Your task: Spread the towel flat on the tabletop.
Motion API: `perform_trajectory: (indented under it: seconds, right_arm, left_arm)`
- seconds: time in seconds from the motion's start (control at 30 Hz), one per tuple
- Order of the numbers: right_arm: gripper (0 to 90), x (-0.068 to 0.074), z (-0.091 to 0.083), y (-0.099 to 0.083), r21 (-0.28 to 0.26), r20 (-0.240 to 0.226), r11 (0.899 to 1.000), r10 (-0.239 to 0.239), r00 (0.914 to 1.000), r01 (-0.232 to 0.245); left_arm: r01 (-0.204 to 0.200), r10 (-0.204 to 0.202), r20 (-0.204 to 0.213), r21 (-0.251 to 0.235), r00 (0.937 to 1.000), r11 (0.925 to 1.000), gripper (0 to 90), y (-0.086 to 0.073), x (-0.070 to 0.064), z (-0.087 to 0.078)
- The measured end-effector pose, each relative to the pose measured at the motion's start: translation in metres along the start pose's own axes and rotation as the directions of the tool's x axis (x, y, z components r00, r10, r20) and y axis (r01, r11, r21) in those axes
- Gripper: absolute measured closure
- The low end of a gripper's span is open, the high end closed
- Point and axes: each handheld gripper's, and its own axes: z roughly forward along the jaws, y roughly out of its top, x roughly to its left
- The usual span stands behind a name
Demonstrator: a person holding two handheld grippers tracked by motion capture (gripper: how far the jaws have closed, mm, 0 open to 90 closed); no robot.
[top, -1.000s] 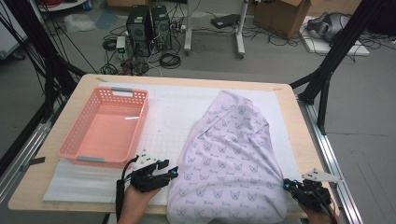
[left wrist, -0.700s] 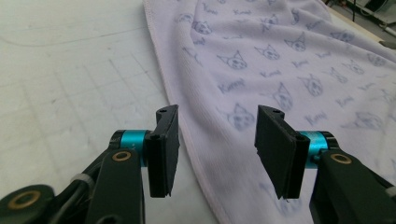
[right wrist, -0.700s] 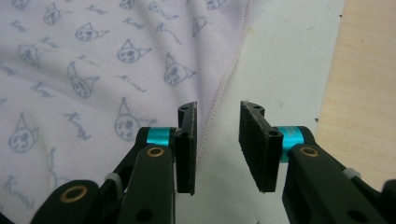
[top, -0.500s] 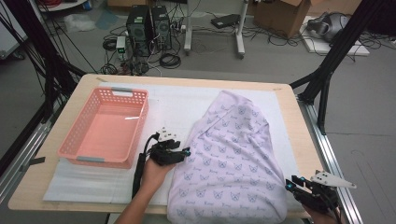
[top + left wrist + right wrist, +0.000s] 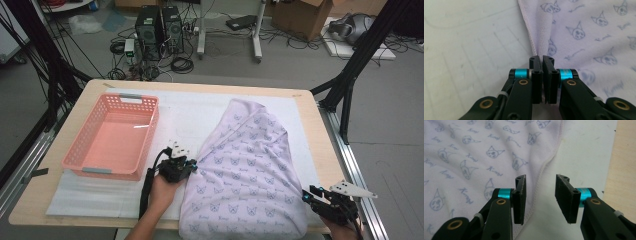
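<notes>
Left gripper now clamped on the cloth's edge

The cloth [image 5: 247,175] lies right of the basket [image 5: 112,137]. Since a second ago, the left gripper [image 5: 542,60] moved up to its left hem, jaws pinched on it; the right gripper [image 5: 540,183] gapes wide over its right hem.

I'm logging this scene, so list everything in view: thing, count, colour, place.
towel: one, lilac with cat print, right half of the table
basket: one, pink, left on the mat
mat: one, white, under towel and basket
table: one, light wood, centre
computer towers: two, black, floor behind the table
cardboard box: one, brown, floor at the back right
left tongs: one, black with blue rings, shut on the towel's left edge
right tongs: one, black with blue rings, open astride the towel's right hem
</notes>
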Motion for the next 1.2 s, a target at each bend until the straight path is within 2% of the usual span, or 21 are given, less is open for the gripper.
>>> perform_trajectory:
  seconds: [0.13,0.3,0.47,0.57,0.7,0.77,0.8,0.87,0.97,1.07,1.2]
  right_arm:
    - [61.0,0.003,0.003,0.002,0.003,-0.009,1.000,0.001,1.0000,-0.001]
    - [61.1,0.008,0.011,0.007,0.006,-0.030,1.000,-0.002,0.9996,0.002]
    - [60.8,0.015,0.026,0.017,0.009,-0.048,1.000,-0.011,0.9988,0.012]
    - [58.4,0.018,0.039,0.025,0.017,-0.052,1.000,-0.025,0.9983,0.026]
    - [54.9,0.018,0.056,0.037,0.017,-0.046,1.000,-0.017,0.9988,0.018]
    - [54.5,0.017,0.064,0.041,0.019,-0.048,1.000,-0.002,0.9989,0.003]
    - [55.7,0.017,0.068,0.042,0.026,-0.050,1.000,0.002,0.9987,0.000]
    - [65.8,0.018,0.076,0.042,0.055,-0.065,0.998,-0.017,0.9978,0.020]
    - [81.9,0.020,0.075,0.041,0.047,-0.078,0.998,-0.029,0.9966,0.032]
    - [84.8,0.020,0.066,0.038,0.065,-0.068,0.995,-0.064,0.9956,0.069]
    - [84.9,0.015,0.047,0.027,0.079,-0.049,0.994,-0.074,0.9961,0.078]
  left_arm:
    - [0.018,-0.018,0.007,-0.024,0.9998,0.9996,85.9,-0.020,0.001,-0.025]
    - [0.011,-0.011,0.006,-0.035,0.9999,0.9993,85.9,-0.040,-0.001,-0.054]
    - [0.003,-0.002,0.028,-0.037,0.9996,0.9993,85.6,-0.054,-0.006,-0.069]
    - [0.017,-0.014,0.041,-0.061,0.9990,0.9980,81.7,-0.055,-0.005,-0.070]
    - [0.048,-0.044,0.041,-0.098,0.9982,0.9940,61.4,-0.052,-0.001,-0.068]
    - [0.049,-0.044,0.040,-0.116,0.9982,0.9921,55.4,-0.049,0.001,-0.066]
    - [0.049,-0.044,0.040,-0.116,0.9982,0.9921,53.5,-0.049,0.001,-0.066]
    - [0.038,-0.033,0.035,-0.137,0.9988,0.9898,51.1,-0.042,0.003,-0.062]
    - [0.043,-0.038,0.037,-0.149,0.9986,0.9879,47.6,-0.034,0.006,-0.055]
    - [0.046,-0.040,0.040,-0.157,0.9984,0.9865,47.2,-0.026,0.008,-0.048]
    - [0.056,-0.048,0.056,-0.160,0.9973,0.9855,46.8,-0.021,0.008,-0.040]
